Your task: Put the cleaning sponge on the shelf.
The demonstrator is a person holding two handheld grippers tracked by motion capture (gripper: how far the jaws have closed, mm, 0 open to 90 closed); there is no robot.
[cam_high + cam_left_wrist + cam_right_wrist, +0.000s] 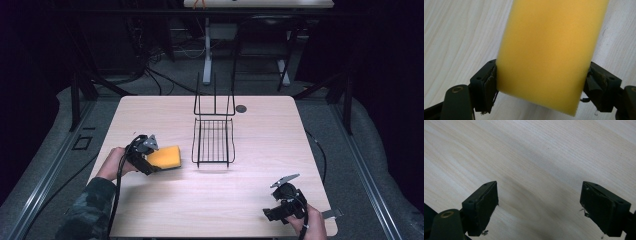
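Nearest, at the table's front right corner, the right hand [309, 220] is resting low over the wood, wrist angled inward, with its cable trailing off the edge. The right gripper [272, 214] is pointing left and slightly down toward bare tabletop. In the right gripper view its two black jaws are standing wide apart with nothing between them, only pale wood grain of the table [544, 157] lying under them; bits of frayed tape are hanging from the pads.

Further in, on the left side, a camouflage-patterned sleeve [90, 210] is coming up from the bottom edge, and the left hand [112, 162] is gripping the tool from behind, forearm running diagonally toward the table centre. The left gripper [152, 165] is pointing right, its grey three-cornered plate facing up. Its jaws are clamping a yellow sponge [165, 157] by one short end. In the left gripper view the sponge [549, 50] is sitting squarely between both pads, each pad pressing a long side, the block extending straight ahead over the wood. From above it is hard to tell whether the sponge's far end is touching the tabletop or hovering just off it.

Just right of the sponge, near but apart, a black wire rack [214, 135] is standing at the table's middle, its flat grid tray facing the person and tall upright loops rising at its back. Beyond it, a small dark round disc [241, 108] is lying near the far edge.
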